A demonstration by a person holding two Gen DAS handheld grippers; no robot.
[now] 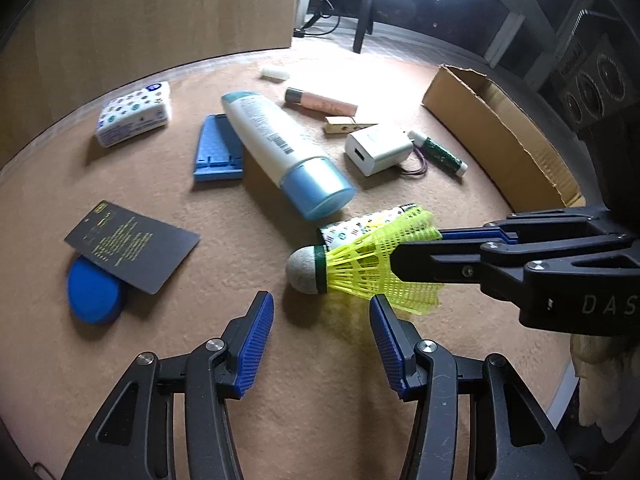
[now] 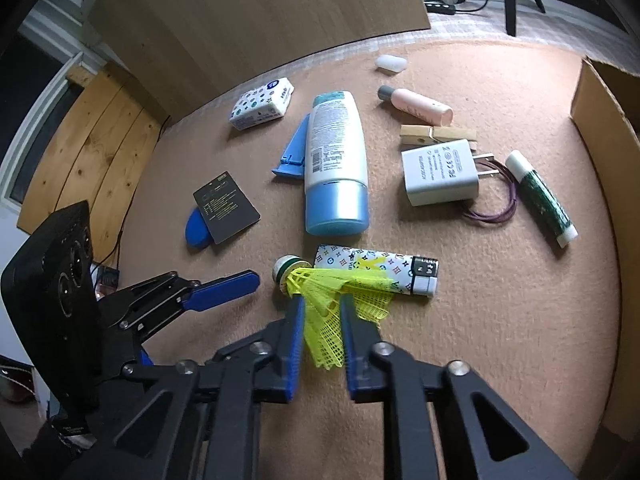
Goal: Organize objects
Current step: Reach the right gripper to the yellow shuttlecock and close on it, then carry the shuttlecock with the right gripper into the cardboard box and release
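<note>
One yellow shuttlecock [image 2: 320, 292] sits gripped in the right claw [image 2: 320, 312]; the left claw [image 1: 322, 320] gapes wide, holding nothing.

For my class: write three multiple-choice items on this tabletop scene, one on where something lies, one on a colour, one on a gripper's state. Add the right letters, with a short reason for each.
1. Where does the black card lie?
A. Partly on the blue oval case
B. Inside the cardboard box
C. Under the white charger

2. What colour is the shuttlecock skirt?
A. White
B. Yellow-green
C. Red

3. What is the right gripper doing?
A. Open above the lotion bottle
B. Shut on nothing
C. Shut on the shuttlecock

Answers: 1 A, the card overlaps the case; 2 B, the mesh is neon yellow-green; 3 C, both pads pinch the skirt.
</note>
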